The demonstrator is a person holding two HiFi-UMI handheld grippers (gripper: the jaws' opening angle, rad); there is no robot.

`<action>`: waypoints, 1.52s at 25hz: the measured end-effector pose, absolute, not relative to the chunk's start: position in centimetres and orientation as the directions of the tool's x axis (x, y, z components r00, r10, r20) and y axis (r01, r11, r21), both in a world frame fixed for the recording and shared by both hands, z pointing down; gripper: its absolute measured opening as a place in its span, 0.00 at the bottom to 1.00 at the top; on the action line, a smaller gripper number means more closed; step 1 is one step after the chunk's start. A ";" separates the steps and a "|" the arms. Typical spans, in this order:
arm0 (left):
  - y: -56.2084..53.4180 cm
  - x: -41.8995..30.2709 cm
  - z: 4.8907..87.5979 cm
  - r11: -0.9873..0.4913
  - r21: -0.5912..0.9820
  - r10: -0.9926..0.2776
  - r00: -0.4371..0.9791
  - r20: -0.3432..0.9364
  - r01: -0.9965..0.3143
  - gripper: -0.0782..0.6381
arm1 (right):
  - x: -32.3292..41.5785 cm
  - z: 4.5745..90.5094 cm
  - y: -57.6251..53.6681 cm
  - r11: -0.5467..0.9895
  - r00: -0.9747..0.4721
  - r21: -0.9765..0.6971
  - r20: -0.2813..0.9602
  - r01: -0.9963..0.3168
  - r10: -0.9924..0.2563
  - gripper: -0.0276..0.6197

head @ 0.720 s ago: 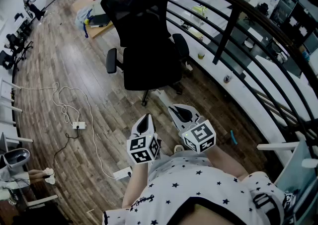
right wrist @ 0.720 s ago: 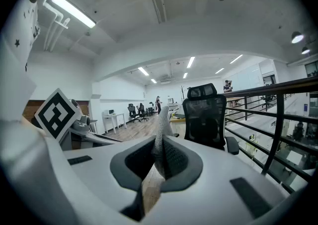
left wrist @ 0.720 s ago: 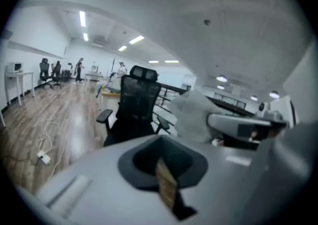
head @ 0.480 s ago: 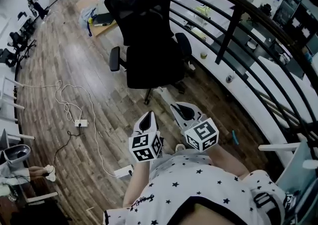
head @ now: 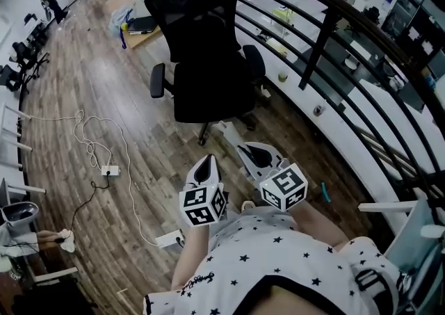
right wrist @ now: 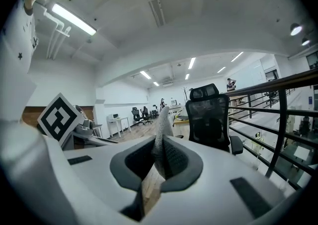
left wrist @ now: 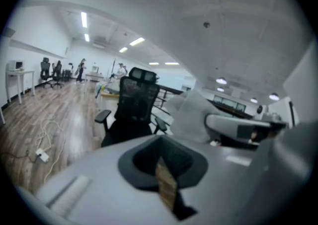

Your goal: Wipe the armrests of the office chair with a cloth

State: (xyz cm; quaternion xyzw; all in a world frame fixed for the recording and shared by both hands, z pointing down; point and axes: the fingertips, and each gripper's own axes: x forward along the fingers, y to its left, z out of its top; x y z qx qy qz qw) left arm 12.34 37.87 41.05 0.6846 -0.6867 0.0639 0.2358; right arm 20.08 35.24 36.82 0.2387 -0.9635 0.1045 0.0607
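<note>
A black mesh office chair [head: 208,63] stands on the wooden floor ahead of me, its left armrest [head: 158,81] and right armrest [head: 255,63] both bare. My right gripper [head: 249,154] is shut on a pale grey cloth [right wrist: 162,129] that sticks up from between its jaws; in the head view the cloth [head: 226,131] points toward the chair base. My left gripper [head: 206,165] is beside it, shut and holding nothing. Both grippers hang well short of the chair. The left gripper view shows the chair [left wrist: 131,107] and the cloth [left wrist: 191,112] at its right.
A dark metal railing [head: 327,35] curves along the right, close to the chair. A white cable and power strip [head: 109,170] lie on the floor at left. A desk [head: 135,25] with clutter stands behind the chair. A small tape roll [head: 248,206] lies near my feet.
The view has shifted slightly, so the chair sits a little differently in the picture. Both grippers stay close to my body, with the cloth still in the right one.
</note>
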 end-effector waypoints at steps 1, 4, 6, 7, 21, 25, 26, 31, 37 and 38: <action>37.8 12.5 41.2 0.054 0.235 -0.909 0.049 0.413 -0.971 0.12 | 20.3 36.9 35.2 0.865 -0.879 -0.170 0.168 -0.473 -0.447 0.09; 37.7 12.9 41.4 0.051 0.236 -0.906 0.054 0.419 -0.970 0.12 | 20.8 37.1 35.0 0.863 -0.875 -0.162 0.170 -0.479 -0.454 0.09; 37.6 13.0 41.5 0.052 0.242 -0.905 0.058 0.422 -0.969 0.12 | 21.1 37.0 34.8 0.857 -0.870 -0.163 0.167 -0.488 -0.464 0.09; 37.5 13.0 41.5 0.052 0.244 -0.903 0.059 0.425 -0.968 0.12 | 21.3 37.0 34.7 0.854 -0.867 -0.165 0.166 -0.494 -0.469 0.09; 32.8 13.3 42.4 0.018 0.265 -0.893 0.104 0.438 -0.964 0.12 | 22.9 37.8 30.3 0.813 -0.824 -0.156 0.199 -0.562 -0.531 0.09; 30.1 13.1 42.2 -0.008 0.276 -0.891 0.132 0.434 -0.961 0.12 | 22.7 37.5 27.6 0.800 -0.810 -0.149 0.201 -0.582 -0.551 0.09; 29.3 12.9 42.2 -0.014 0.276 -0.890 0.137 0.434 -0.961 0.12 | 22.6 37.4 26.8 0.795 -0.805 -0.147 0.202 -0.588 -0.558 0.09; 25.3 12.1 42.5 -0.036 0.281 -0.883 0.162 0.440 -0.959 0.12 | 22.0 37.4 23.1 0.778 -0.787 -0.142 0.209 -0.612 -0.580 0.09; 20.5 10.7 41.6 -0.064 0.289 -0.876 0.193 0.442 -0.955 0.12 | 20.7 36.4 18.7 0.764 -0.770 -0.129 0.217 -0.632 -0.600 0.09; 19.6 10.5 41.5 -0.070 0.291 -0.875 0.199 0.442 -0.954 0.12 | 20.4 36.3 17.8 0.761 -0.766 -0.127 0.219 -0.636 -0.604 0.09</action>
